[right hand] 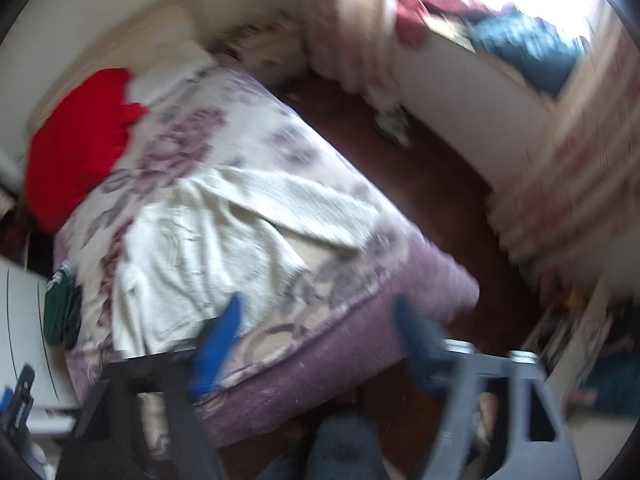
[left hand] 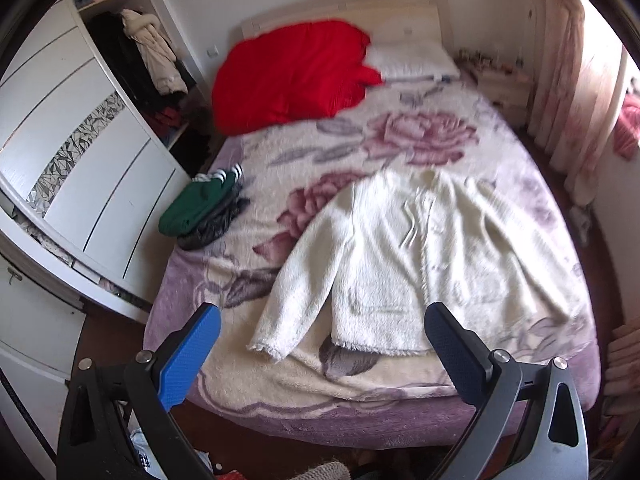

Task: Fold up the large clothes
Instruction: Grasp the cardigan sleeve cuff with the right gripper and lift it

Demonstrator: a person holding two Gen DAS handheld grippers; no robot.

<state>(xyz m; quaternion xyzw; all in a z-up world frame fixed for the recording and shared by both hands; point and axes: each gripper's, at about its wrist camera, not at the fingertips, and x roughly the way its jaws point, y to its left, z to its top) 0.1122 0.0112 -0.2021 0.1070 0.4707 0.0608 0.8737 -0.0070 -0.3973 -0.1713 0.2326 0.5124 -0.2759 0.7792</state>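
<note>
A fluffy white cardigan (left hand: 404, 256) lies spread flat, front up, on the floral bed blanket (left hand: 360, 376), its left sleeve angled toward the near edge. It also shows in the blurred right wrist view (right hand: 208, 240). My left gripper (left hand: 322, 314) is open and empty, held above the foot of the bed, just short of the cardigan's hem. My right gripper (right hand: 318, 306) is open and empty, tilted, near the bed's near right corner.
A red blanket (left hand: 292, 72) and a white pillow (left hand: 412, 60) lie at the head of the bed. A green and dark folded clothes pile (left hand: 204, 208) sits at the bed's left edge. A white wardrobe (left hand: 80, 152) stands left. Curtains (left hand: 576, 92) hang right.
</note>
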